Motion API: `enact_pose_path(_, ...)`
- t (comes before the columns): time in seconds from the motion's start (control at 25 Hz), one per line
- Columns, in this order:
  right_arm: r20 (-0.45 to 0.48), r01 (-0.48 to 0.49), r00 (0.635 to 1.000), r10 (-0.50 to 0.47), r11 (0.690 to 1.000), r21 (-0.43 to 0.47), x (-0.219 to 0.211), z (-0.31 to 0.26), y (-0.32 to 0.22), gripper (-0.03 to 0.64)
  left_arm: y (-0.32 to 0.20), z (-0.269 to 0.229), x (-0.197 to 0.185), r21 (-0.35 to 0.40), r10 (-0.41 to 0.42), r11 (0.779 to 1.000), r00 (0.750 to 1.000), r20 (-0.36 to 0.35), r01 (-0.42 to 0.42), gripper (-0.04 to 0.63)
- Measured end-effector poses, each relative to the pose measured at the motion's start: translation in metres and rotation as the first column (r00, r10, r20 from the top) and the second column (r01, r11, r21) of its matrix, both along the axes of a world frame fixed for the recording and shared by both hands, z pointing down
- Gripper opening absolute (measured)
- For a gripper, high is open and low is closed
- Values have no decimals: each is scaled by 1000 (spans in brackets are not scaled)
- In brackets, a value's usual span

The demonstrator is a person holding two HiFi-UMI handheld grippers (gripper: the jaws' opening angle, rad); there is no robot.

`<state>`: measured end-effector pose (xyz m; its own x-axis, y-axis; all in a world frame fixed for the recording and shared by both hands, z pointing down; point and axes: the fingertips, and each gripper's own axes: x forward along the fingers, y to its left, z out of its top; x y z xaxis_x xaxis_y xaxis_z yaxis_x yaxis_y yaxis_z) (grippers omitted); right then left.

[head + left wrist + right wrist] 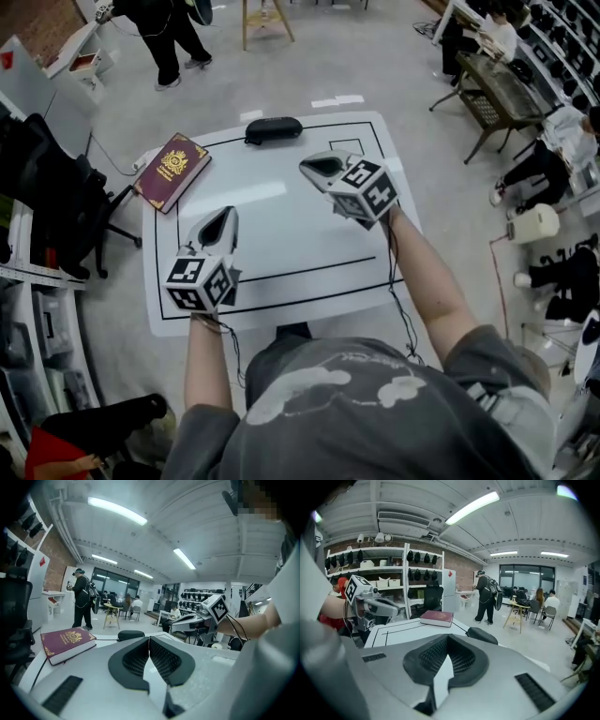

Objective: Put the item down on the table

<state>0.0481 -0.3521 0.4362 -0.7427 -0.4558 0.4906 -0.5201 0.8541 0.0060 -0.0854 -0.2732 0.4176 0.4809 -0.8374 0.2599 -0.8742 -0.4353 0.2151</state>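
A maroon book point(173, 171) with a gold crest lies flat on the left edge of the white table point(281, 202). A black oblong case point(273, 129) rests at the table's far edge. My left gripper point(228, 216) hovers over the table's near left, shut and empty. My right gripper point(311, 166) is held over the middle right, also shut with nothing between its pads. In the left gripper view the jaws point(149, 639) meet, with the book point(68, 643) at left and the case point(130, 634) ahead. The right gripper view shows its closed jaws point(447, 637), the book point(437, 617) and the case point(483, 635).
A black office chair point(56, 216) stands against the table's left side. A person point(164, 37) stands beyond the far left, near a wooden stool point(265, 19). Seated people and a desk point(497, 89) are at the far right. Shelves point(370, 573) line one wall.
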Motion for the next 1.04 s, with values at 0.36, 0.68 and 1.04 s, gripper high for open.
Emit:
enact_pose_path(0.36, 32, -22, 999, 21, 999, 35, 40, -5, 81, -3, 77, -6, 29, 15, 1, 1000, 1000, -3, -1, 5)
enact_pose_path(0.68, 53, -42, 998, 42, 999, 8, 72, 3, 154, -2, 144, 4, 50, -13, 4, 1000, 1000, 10, -4, 5)
enact_pose_path(1.04, 75, -56, 995, 58, 998, -28, 92, 19, 202, -2, 193, 27, 63, -58, -10, 998, 1000, 12, 11, 5)
